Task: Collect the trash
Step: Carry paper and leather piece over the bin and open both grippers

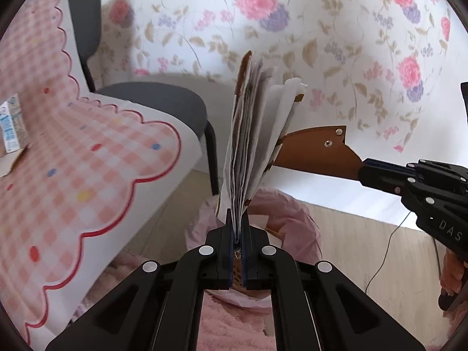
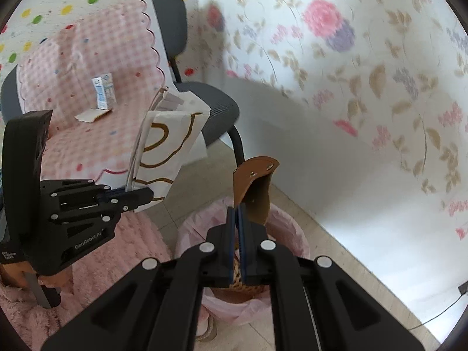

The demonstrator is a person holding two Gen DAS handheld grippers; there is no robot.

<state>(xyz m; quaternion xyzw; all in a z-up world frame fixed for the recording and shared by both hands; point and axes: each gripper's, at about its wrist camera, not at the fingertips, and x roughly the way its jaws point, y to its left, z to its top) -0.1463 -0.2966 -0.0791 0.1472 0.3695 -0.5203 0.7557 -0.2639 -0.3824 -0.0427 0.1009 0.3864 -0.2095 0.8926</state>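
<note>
left wrist view: the left gripper is clamped on a folded white paper bag standing upright above the pink-lined bin.

right wrist view: the right gripper pinches a brown leather scrap over the same bin; a small carton lies on the counter.

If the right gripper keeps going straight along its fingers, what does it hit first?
Most likely the pink-lined trash bin just below and ahead of the right gripper, which is shut on a brown leather piece. Depth is uncertain.
</note>
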